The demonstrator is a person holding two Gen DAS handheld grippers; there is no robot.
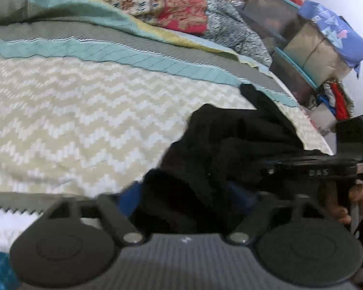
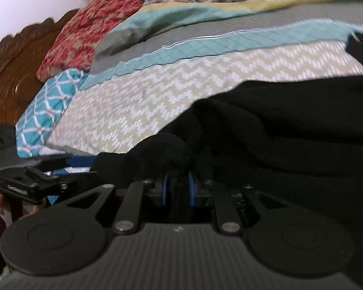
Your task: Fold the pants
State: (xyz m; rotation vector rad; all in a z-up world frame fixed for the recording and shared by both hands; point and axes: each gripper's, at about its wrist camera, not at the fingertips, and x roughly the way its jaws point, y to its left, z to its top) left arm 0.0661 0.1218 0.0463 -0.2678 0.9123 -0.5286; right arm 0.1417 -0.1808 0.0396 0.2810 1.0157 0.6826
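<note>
The black pants (image 1: 230, 140) lie bunched on the zigzag bedspread (image 1: 84, 111) near the bed's right edge. My left gripper (image 1: 188, 200) has its blue fingers wide apart with a thick fold of the pants between them. In the right wrist view the pants (image 2: 290, 125) spread across the right half. My right gripper (image 2: 177, 188) has its blue pads close together, shut on a bunched edge of the pants. The right gripper also shows at the right of the left wrist view (image 1: 314, 169), and the left gripper at the left of the right wrist view (image 2: 36, 178).
Red and floral pillows (image 1: 171, 2) and a grey speckled blanket (image 1: 234, 33) lie at the far side. Shelves with boxes and clothes (image 1: 314, 48) stand past the bed's right edge. A wooden headboard (image 2: 9, 72) and a teal patterned pillow (image 2: 46, 108) are on the left.
</note>
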